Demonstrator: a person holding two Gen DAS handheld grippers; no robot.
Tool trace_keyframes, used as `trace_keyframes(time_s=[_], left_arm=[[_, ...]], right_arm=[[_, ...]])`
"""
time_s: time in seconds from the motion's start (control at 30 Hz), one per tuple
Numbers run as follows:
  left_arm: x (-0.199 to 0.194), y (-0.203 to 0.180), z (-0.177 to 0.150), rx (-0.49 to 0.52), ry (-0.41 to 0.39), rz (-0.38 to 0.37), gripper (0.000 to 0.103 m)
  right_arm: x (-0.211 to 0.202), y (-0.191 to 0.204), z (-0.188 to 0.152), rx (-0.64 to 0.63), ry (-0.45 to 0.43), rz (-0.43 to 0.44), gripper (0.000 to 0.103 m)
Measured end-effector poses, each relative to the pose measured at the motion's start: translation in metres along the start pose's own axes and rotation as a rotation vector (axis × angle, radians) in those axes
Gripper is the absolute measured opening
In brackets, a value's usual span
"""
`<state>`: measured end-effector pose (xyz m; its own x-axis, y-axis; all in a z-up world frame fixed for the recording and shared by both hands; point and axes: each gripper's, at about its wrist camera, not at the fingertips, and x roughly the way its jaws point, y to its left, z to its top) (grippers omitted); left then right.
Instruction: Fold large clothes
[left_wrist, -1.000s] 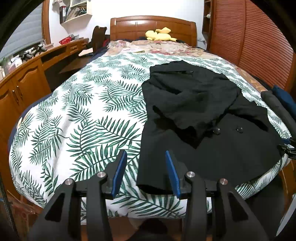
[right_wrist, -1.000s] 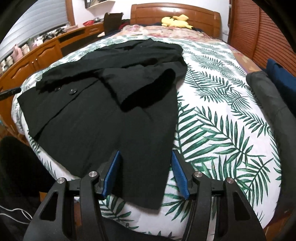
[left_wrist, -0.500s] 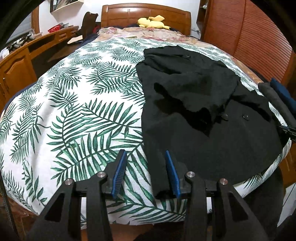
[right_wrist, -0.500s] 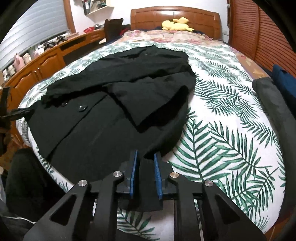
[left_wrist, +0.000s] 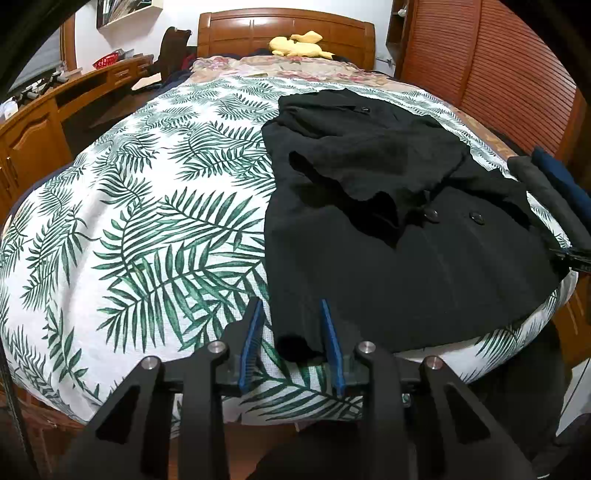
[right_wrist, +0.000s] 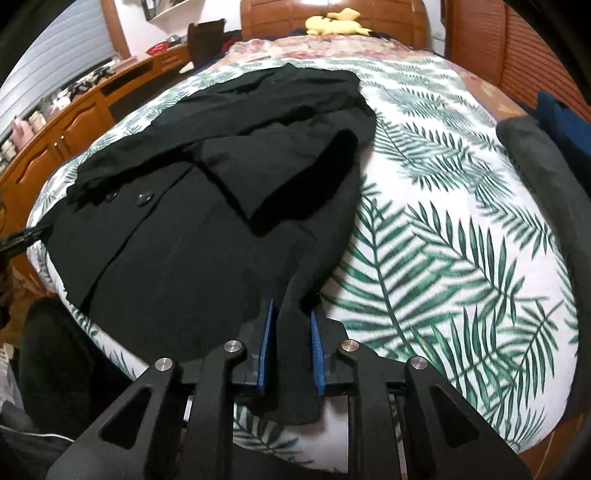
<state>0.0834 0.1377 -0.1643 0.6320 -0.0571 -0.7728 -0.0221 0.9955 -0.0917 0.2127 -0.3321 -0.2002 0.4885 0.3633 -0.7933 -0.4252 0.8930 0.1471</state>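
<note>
A black coat (left_wrist: 388, 229) was spread on the palm-leaf bedspread (left_wrist: 147, 221), lying toward one side of the bed with its hem at the near edge and its collar toward the wooden headboard (left_wrist: 284, 29); both sleeves had been laid across the chest, above two dark buttons (left_wrist: 430, 215). The right gripper (right_wrist: 290, 321) was closed on one near hem corner, the black cloth pinched between its blue pads (right_wrist: 266, 332) and hanging out below them. The left gripper (left_wrist: 291, 325) had just been closing around the opposite hem corner: the cloth was seen between its fingers, one pad (left_wrist: 330, 332) lying against the fabric, but a gap was left at the other side, so the corner was not yet judged to be clamped. The step in hand was taken to be the securing of both hem corners before the lower half was carried up toward the collar. It would be done well if the left jaws were shut fully on both layers at the very corner, matching the depth of the right-hand bite, before any lift was begun. The hem would best be raised evenly and kept taut between the two grips, so that the heavy cloth was not dragged and the folded sleeves were not disturbed. A lopsided pull was judged likely to skew the fold.
</note>
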Motion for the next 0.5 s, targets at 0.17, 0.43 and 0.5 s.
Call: trace_keyframes(time_s=[0.17, 0.43, 0.5], left_arm=[[0.001, -0.001, 0.000, 0.002, 0.013, 0.011, 0.030], [0.002, -0.003, 0.001, -0.003, 0.012, -0.023, 0.005], [-0.003, -0.005, 0.005, -0.013, 0.003, -0.027, 0.000]], right_arm=[[-0.008, -0.004, -0.006, 0.006, 0.001, -0.040, 0.028], [-0.012, -0.005, -0.014, 0.044, -0.004, 0.000, 0.025], [-0.013, -0.005, -0.010, 0.065, -0.017, 0.061, 0.010]])
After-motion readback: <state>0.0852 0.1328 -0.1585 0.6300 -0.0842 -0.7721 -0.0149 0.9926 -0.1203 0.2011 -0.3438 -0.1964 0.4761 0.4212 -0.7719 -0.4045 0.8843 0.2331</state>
